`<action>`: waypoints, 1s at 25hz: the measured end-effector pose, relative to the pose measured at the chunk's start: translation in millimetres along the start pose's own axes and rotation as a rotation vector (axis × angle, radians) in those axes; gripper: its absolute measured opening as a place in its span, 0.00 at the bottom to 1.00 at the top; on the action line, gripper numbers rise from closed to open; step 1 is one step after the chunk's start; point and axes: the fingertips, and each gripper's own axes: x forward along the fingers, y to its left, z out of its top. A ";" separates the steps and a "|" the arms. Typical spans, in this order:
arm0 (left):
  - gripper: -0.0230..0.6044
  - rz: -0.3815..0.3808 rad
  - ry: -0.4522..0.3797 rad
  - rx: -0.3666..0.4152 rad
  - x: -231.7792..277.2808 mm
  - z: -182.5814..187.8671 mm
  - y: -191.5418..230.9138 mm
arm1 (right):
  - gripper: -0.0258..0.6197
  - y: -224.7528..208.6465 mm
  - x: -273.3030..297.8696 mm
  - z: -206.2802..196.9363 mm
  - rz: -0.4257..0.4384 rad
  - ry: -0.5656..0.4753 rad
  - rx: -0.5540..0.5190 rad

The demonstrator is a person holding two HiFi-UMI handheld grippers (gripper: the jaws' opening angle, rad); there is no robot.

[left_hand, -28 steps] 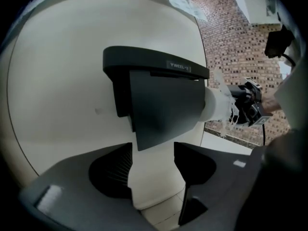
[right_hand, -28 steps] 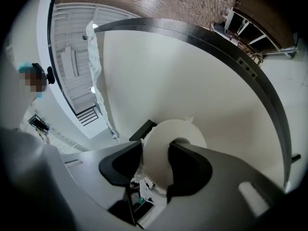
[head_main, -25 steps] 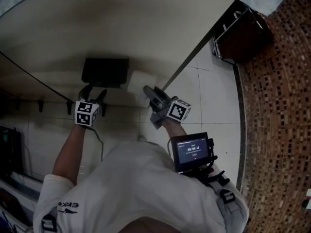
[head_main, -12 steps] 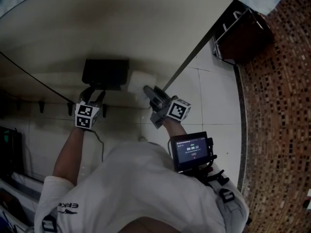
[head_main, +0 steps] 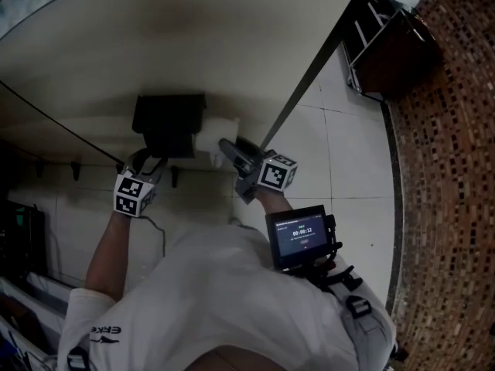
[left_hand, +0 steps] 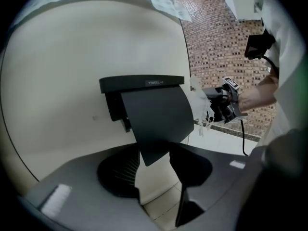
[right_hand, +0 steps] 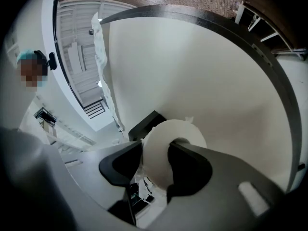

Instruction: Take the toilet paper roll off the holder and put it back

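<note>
Holder flap (left_hand: 156, 119) has lifted; toilet paper roll (right_hand: 157, 150) white, ragged-edged.

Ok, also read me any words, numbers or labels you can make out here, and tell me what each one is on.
"ERKE": printed on the white shirt sleeve.
"00:00:12": as far as it can be read, on the small screen; the other lines on it are too small to read.
Pale print on the top front edge of the black holder: too blurred to read.
</note>
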 end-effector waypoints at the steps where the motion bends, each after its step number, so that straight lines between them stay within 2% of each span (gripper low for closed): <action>1: 0.35 -0.006 0.005 -0.001 -2.5 -1.4 -1.7 | 0.33 0.5 1.5 -1.0 0.008 0.003 -0.005; 8: 0.36 -0.056 0.019 -0.018 -24.4 3.3 -15.1 | 0.33 7.8 14.4 -3.6 0.039 0.028 -0.029; 25: 0.36 -0.058 0.031 -0.013 -40.7 10.3 -35.6 | 0.32 23.2 42.6 -31.5 0.113 0.143 -0.074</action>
